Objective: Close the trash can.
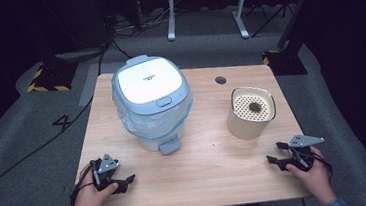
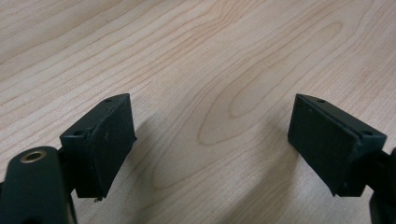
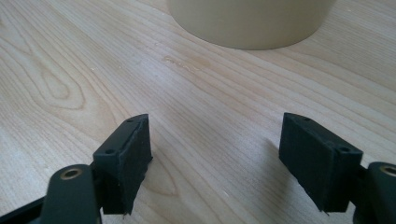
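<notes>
The left claw (image 1: 126, 180) is wide open, nothing in it — the white bin with a blue rim (image 1: 152, 101) stands ahead. The right claw (image 1: 273, 153) gapes too, with the round cream pot (image 1: 250, 112) just ahead.

The cream container (image 3: 251, 21) ahead of the right gripper's jaws is running off the top edge — rim unseen.

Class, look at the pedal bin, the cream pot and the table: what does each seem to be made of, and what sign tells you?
Pedal bin: probably plastic, smooth white-and-blue shell with a moulded pedal; a thin, crinkled, translucent liner hangs over its rim.
Cream pot: perhaps plastic or glazed ceramic, smooth and evenly coloured; perforated insert on top.
Table: pale wood or wood-look laminate, grain lines visible, matte.
</notes>
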Motion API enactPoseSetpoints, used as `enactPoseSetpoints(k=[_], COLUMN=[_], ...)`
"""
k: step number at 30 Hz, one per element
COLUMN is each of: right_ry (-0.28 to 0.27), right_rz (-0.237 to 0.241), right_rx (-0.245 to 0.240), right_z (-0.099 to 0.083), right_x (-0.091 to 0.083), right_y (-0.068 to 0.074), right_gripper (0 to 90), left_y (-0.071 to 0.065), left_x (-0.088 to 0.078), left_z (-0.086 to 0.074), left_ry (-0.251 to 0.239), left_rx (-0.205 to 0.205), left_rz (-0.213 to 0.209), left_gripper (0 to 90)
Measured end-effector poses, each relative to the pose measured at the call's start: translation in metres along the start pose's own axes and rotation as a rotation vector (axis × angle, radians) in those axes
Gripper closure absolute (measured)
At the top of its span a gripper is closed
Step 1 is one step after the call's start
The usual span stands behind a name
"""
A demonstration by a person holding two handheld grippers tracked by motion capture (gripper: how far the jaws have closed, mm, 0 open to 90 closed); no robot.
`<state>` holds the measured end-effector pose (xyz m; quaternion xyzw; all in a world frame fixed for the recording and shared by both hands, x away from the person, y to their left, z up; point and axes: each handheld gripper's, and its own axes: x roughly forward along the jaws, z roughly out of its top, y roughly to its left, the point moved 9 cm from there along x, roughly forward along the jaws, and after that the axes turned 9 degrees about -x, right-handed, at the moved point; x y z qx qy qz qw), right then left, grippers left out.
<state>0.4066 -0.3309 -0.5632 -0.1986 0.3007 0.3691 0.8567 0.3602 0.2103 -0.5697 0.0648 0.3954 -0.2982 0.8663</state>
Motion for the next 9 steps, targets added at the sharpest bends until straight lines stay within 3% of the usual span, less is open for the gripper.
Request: enactPoseSetpoints(k=[9], right_ry=[0.003], right_rz=[0.006], right_rx=[-0.006], right_z=[0.0], right_x=[0.0003], right_y=[0.0006], right_gripper=[23.3], left_y=[0.0021], left_x=[-0.0001], left_z=[0.0003], left_ry=[-0.001], left_rx=[-0.011], left_rz=[0.017], left_gripper=[14.8])
